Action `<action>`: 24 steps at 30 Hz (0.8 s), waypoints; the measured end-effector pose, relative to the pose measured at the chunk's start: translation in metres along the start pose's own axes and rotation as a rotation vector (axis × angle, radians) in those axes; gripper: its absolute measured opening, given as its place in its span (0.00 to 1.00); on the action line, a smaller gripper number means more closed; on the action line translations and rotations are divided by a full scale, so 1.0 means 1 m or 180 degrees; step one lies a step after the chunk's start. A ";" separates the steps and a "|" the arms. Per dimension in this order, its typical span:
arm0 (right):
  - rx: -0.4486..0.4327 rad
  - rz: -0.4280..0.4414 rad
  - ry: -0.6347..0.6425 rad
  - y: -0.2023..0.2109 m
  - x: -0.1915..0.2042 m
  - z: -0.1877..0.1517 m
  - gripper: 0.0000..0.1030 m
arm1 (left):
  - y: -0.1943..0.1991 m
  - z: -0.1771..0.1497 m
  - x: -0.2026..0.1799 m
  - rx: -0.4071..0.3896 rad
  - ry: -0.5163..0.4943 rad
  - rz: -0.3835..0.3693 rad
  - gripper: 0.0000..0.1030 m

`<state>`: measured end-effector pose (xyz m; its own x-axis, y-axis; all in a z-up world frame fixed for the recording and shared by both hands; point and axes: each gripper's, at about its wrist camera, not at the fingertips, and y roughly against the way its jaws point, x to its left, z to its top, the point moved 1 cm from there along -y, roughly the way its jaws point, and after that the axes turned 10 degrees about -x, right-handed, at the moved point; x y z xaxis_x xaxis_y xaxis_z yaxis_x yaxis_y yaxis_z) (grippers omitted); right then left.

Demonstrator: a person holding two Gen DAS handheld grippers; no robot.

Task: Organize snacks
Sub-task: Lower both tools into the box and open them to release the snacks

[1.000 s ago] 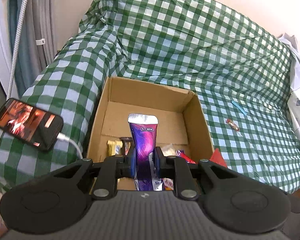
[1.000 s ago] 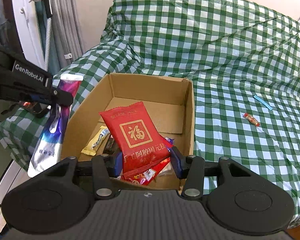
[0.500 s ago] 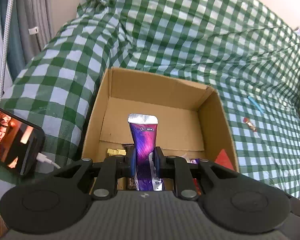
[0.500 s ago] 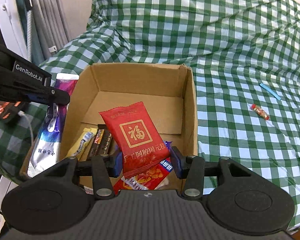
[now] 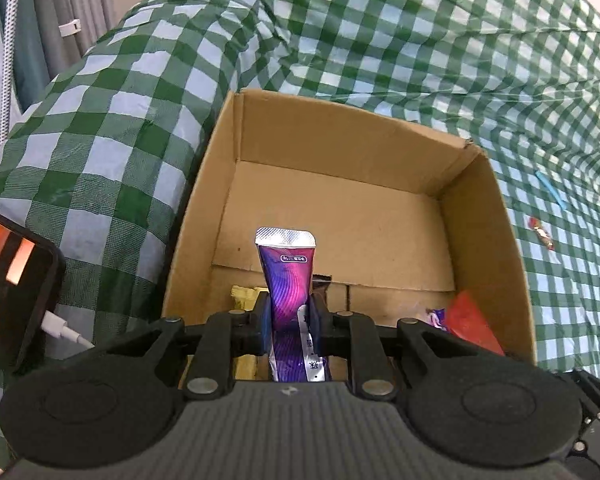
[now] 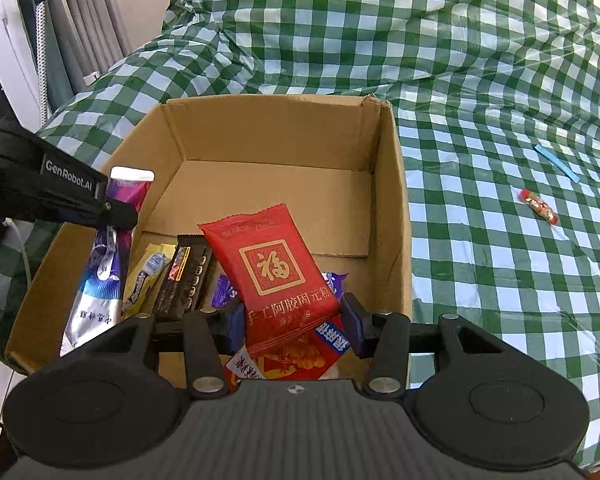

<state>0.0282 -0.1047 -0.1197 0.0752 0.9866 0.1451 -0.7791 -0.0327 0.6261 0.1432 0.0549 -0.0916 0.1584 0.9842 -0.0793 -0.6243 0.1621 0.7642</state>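
- cardboard box [image 6: 396, 208]: open-topped, brown, resting on checked green-and-white cloth
- purple pouch [image 5: 290, 280]: silver-sealed top, upright over the box's left side
- red packet [image 6: 274, 268]: gold square emblem, tilted above the box's near end
- yellow bar [image 6: 146, 276], dark bar [image 6: 186, 276]: lying side by side on the box floor
- small red candy [image 6: 539, 206]: on the cloth, well right of the box

left gripper [image 5: 288, 316], right gripper [image 6: 294, 318], both angled down, jaws easing apart

left gripper [image 5: 289, 322]: black linkage arms, blue pads, silver screws — "GenRobot.AI" in white
right gripper [image 6: 293, 322]: same build — ribbed grey housing
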 end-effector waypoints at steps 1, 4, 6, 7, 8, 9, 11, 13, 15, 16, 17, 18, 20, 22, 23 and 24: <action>-0.0016 -0.0007 -0.0032 0.000 -0.001 0.002 0.55 | 0.000 0.001 0.001 -0.0016 0.0025 0.0031 0.45; -0.0096 -0.0078 -0.0126 0.000 -0.005 0.008 0.86 | 0.009 0.004 0.007 -0.0172 0.0164 0.0205 1.00; -0.0113 -0.0048 -0.0133 0.004 -0.006 0.010 0.86 | 0.022 0.003 0.009 -0.0406 0.0122 0.0276 1.00; -0.0111 -0.0045 -0.0128 0.006 -0.006 0.010 0.86 | 0.024 0.002 0.008 -0.0418 0.0051 0.0298 1.00; -0.0107 -0.0047 -0.0134 0.010 -0.005 0.010 0.88 | 0.027 0.000 0.007 -0.0402 -0.0011 0.0314 1.00; -0.0099 -0.0048 -0.0147 0.014 -0.005 0.008 0.89 | 0.029 -0.004 0.006 -0.0372 -0.0045 0.0311 1.00; -0.0075 -0.0034 -0.0182 0.025 -0.002 0.005 0.89 | 0.037 -0.014 0.005 -0.0291 -0.0079 0.0252 1.00; -0.0062 -0.0029 -0.0225 0.039 0.001 -0.001 0.90 | 0.048 -0.027 0.001 -0.0248 -0.0156 0.0197 1.00; -0.0065 -0.0048 -0.0235 0.054 0.003 -0.005 0.91 | 0.063 -0.041 -0.003 -0.0266 -0.0274 0.0211 1.00; -0.0072 -0.0065 -0.0234 0.062 0.004 -0.008 0.91 | 0.073 -0.050 -0.005 -0.0280 -0.0326 0.0206 1.00; -0.0081 -0.0076 -0.0221 0.071 0.005 -0.011 0.91 | 0.081 -0.058 -0.006 -0.0283 -0.0361 0.0192 1.00; -0.0090 -0.0093 -0.0196 0.080 0.006 -0.015 0.91 | 0.089 -0.066 -0.008 -0.0272 -0.0393 0.0175 1.00; -0.0077 -0.0090 -0.0142 0.097 0.007 -0.023 0.92 | 0.105 -0.082 -0.010 -0.0232 -0.0466 0.0131 1.00; -0.0060 -0.0065 -0.0112 0.115 0.004 -0.032 0.92 | 0.121 -0.097 -0.012 -0.0239 -0.0539 0.0102 1.00; -0.0077 -0.0063 -0.0098 0.125 0.004 -0.036 0.93 | 0.130 -0.106 -0.012 -0.0266 -0.0574 0.0103 1.00; -0.0105 -0.0065 -0.0084 0.133 0.005 -0.040 0.93 | 0.138 -0.112 -0.012 -0.0301 -0.0592 0.0115 1.00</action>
<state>-0.1000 -0.0976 -0.0663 0.1073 0.9824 0.1530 -0.7972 -0.0069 0.6036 -0.0299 0.0737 -0.0571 0.2675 0.9608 0.0733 -0.6998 0.1414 0.7002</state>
